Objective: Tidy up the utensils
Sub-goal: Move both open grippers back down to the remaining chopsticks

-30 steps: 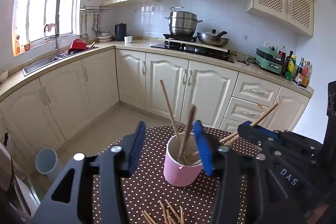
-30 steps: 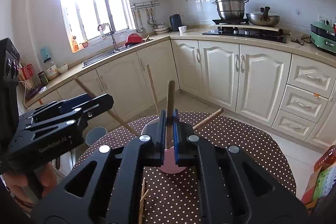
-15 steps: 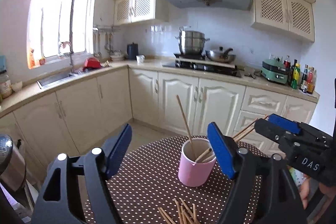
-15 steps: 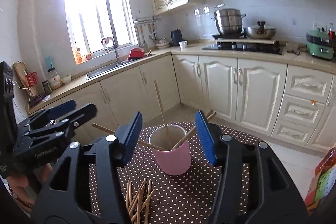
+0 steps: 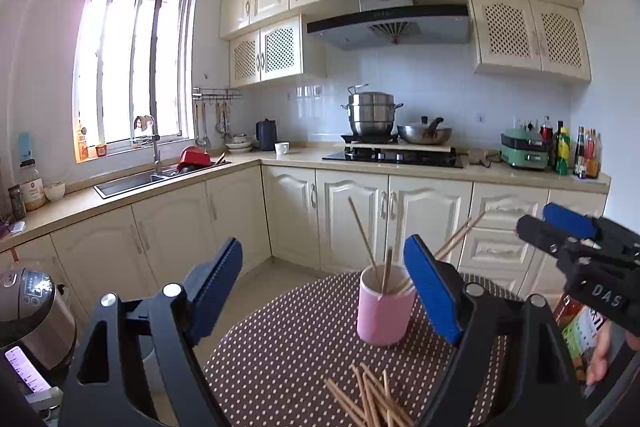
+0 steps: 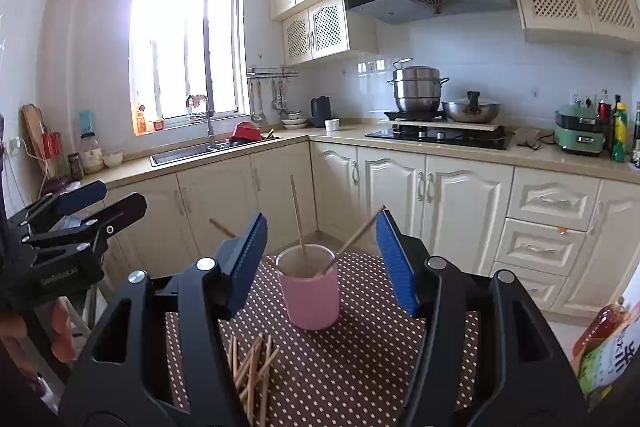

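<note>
Slim pale wooden chopsticks (image 6: pixel 298 217) lean splayed in pink cylindrical cup (image 6: pixel 310 297); loose heap (image 6: pixel 252 363) on brown polka-dot counter (image 6: pixel 360 359). Left tongs (image 5: pixel 324 283), right tongs (image 6: pixel 320 255) opening, empty.

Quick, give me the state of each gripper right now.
Left gripper: jaws opening, nothing between the pads.
Right gripper: jaws opening, nothing held; the pink cup stands beyond.

A home kitchen: ahead of the claw, cream cabinets (image 5: pixel 352 219) run under a worktop (image 5: pixel 400 169) carrying a sink (image 5: pixel 132 183), a hob (image 5: pixel 394 157) with steel pots (image 5: pixel 372 115), and an extractor hood (image 5: pixel 390 25) above.
</note>
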Motion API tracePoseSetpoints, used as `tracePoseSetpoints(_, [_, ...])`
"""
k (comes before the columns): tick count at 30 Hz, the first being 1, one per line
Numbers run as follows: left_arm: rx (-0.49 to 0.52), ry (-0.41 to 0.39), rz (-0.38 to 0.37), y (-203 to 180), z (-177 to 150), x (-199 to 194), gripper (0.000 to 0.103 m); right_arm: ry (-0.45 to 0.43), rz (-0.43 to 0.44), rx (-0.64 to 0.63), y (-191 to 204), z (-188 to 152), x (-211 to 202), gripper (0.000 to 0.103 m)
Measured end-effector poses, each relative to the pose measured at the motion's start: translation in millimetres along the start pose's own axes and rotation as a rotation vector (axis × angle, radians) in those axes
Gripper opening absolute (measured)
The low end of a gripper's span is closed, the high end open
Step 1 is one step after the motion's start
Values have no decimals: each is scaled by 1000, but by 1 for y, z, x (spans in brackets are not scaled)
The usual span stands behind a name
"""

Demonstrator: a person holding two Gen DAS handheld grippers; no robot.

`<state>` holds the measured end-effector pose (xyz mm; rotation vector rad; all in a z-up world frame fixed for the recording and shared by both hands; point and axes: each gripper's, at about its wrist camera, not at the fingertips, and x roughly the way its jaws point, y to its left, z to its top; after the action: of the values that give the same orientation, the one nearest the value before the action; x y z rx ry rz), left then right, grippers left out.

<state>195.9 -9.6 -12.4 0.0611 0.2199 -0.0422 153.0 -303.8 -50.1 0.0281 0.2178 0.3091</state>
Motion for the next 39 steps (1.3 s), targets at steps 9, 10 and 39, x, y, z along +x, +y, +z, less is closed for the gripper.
tracePoseSetpoints(9, [-4,175,-54,9,-50,19,81,120,16,-36,8,-45,-2,57])
tracePoseSetpoints(10, [-6,204,-71,10,-56,23,81,162,26,-33,8,-54,4,57])
tracePoseSetpoints(39, [-51,708,-193,-7,-181,117,51,643,172,0,36,-161,90,36])
